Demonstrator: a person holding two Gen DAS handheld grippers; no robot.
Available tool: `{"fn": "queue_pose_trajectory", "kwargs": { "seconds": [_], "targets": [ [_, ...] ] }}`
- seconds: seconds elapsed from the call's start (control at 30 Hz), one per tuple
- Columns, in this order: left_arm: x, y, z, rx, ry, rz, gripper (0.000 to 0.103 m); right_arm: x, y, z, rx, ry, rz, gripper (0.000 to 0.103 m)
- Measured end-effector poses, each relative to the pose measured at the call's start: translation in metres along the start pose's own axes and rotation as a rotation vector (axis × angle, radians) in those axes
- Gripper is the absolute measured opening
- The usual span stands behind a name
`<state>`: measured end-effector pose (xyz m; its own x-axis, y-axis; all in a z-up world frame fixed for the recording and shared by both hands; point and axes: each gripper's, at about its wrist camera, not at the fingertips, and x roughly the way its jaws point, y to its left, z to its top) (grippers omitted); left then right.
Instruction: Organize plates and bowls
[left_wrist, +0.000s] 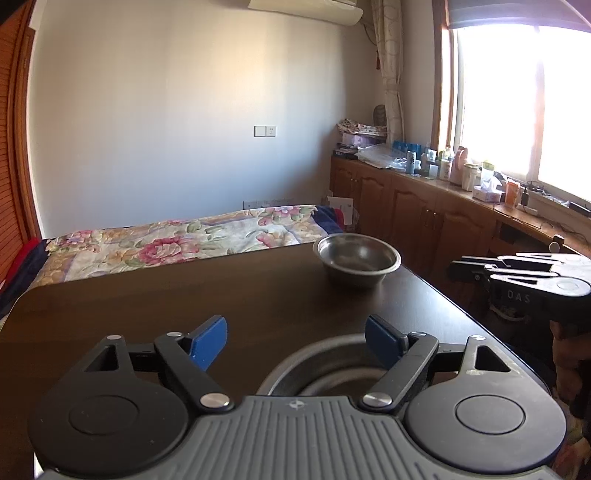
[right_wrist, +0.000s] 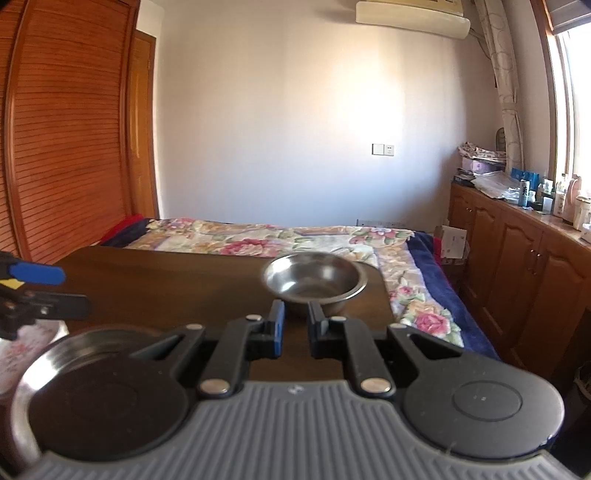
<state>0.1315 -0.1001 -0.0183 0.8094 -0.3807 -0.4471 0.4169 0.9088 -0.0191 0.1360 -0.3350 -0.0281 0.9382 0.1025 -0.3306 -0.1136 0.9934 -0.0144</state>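
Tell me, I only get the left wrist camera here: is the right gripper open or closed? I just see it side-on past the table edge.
Observer: The right wrist view shows the right gripper almost closed, with only a narrow gap and nothing in it.
Operator: What is it aimed at?
Observer: The steel bowl sits straight ahead of its fingertips, apart from them.
Operator: Is there anything by the steel plate that I miss?
Observer: Yes. A floral-patterned piece shows just past the left rim of the steel plate. It is too blurred to name.
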Motion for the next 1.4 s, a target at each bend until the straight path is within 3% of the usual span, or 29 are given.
{"fn": "queue_pose_trajectory", "kwargs": {
  "seconds": [0.2,0.27,0.33,0.73,1.1,1.4],
  "targets": [
    [0.020,-0.003,0.026,0.046,0.004,0.012,0.087,0.023,-0.024,0.013,-0.021,-0.004,-0.016,0.016],
    [0.027,-0.005,0.034,0.066,0.008,0.011,0.088,0.031,-0.031,0.017,-0.023,-0.002,-0.015,0.034],
    [0.034,-0.006,0.041,0.078,0.014,0.011,0.089,0.038,-0.038,0.019,-0.024,0.000,-0.010,0.040],
    [0.085,-0.011,0.069,0.121,0.071,-0.007,0.090,0.087,-0.070,0.022,0.031,0.054,0.039,0.040],
    [0.139,-0.015,0.083,0.130,0.155,-0.067,0.088,0.111,-0.072,0.013,0.076,0.105,0.066,0.040],
    [0.180,-0.017,0.085,0.130,0.232,-0.096,0.072,0.117,-0.072,0.012,0.091,0.123,0.075,0.040]
  ]
}}
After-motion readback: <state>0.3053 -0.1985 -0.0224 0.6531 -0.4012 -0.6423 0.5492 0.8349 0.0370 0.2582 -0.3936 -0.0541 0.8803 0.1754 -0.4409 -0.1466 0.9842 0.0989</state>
